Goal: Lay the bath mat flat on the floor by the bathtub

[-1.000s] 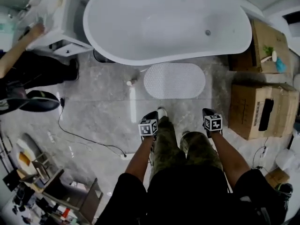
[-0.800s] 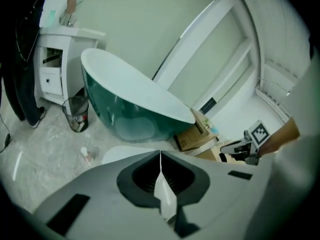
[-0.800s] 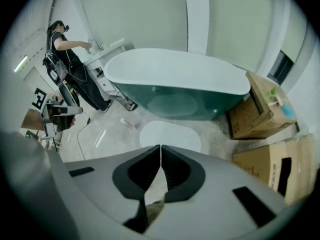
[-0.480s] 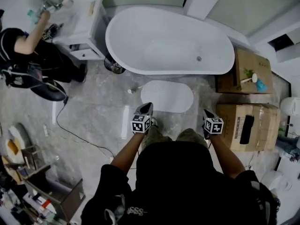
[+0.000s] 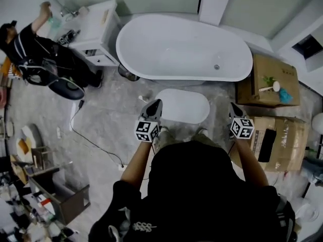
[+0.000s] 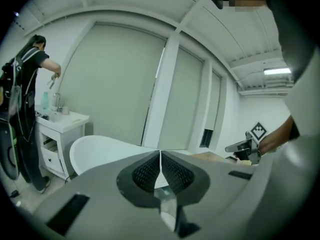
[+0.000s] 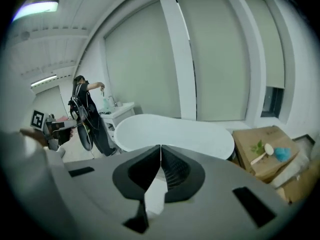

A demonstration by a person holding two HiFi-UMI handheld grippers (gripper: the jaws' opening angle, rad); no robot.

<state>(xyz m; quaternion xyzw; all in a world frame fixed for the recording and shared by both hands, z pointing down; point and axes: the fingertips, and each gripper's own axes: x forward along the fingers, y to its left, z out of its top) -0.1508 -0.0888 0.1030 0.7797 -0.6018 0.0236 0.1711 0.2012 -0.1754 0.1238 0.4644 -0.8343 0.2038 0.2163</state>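
The white oval bath mat [image 5: 181, 106] lies flat on the grey floor just in front of the white bathtub [image 5: 184, 48]. My left gripper [image 5: 153, 107] is held up high over the mat's left end, shut with nothing in it. Raised to the mat's right, my right gripper [image 5: 233, 109] is shut and empty too. In the left gripper view the left gripper [image 6: 160, 154] has its pads pressed together, with the tub [image 6: 105, 150] beyond. In the right gripper view the right gripper [image 7: 160, 148] points at the tub [image 7: 175, 133].
A person [image 5: 35, 52] stands at the white vanity [image 5: 93, 32] at the upper left. Cardboard boxes [image 5: 270, 82] sit right of the tub. A cable [image 5: 93, 142] crosses the floor at the left. Clutter and a small shelf [image 5: 53, 198] fill the lower left.
Both grippers have risen well above the floor, and the head view has pulled back so the mat and tub look smaller. The mat has stayed flat in place.
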